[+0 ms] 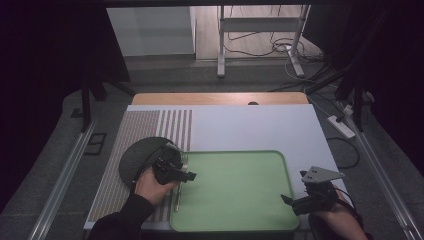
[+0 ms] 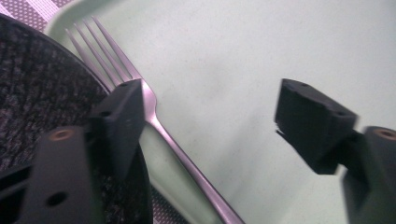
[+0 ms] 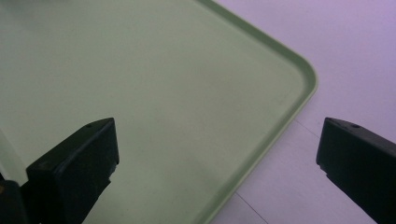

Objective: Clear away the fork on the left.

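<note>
A person sits at a desk [image 1: 250,125] covered by a pale sheet, holding a two-jaw gripper in each hand. A green tray [image 1: 235,220] lies at the near edge of the desk, roughly in the middle. To its left sits a dark round mat [image 1: 135,157], on top of a patterned placemat [image 1: 145,125] that runs along the desk's left edge.

A metal fork [image 2: 154,116] lies along the tray's left edge, its tines pointing toward the far side and its handle toward the near edge. In the left gripper view the tines rest by the tray's rim, just beside the dark mat.

The left gripper [image 1: 181,172] hovers over the tray's left edge, right above the fork. Its jaws stand wide apart; one jaw is just beside the fork's neck, the other well off over bare tray. It grips nothing.

The right gripper [image 1: 290,201] is at the tray's near right corner, pointing inward. Its jaws are also wide apart, one over the tray, the other over the pale sheet, holding nothing.
</note>
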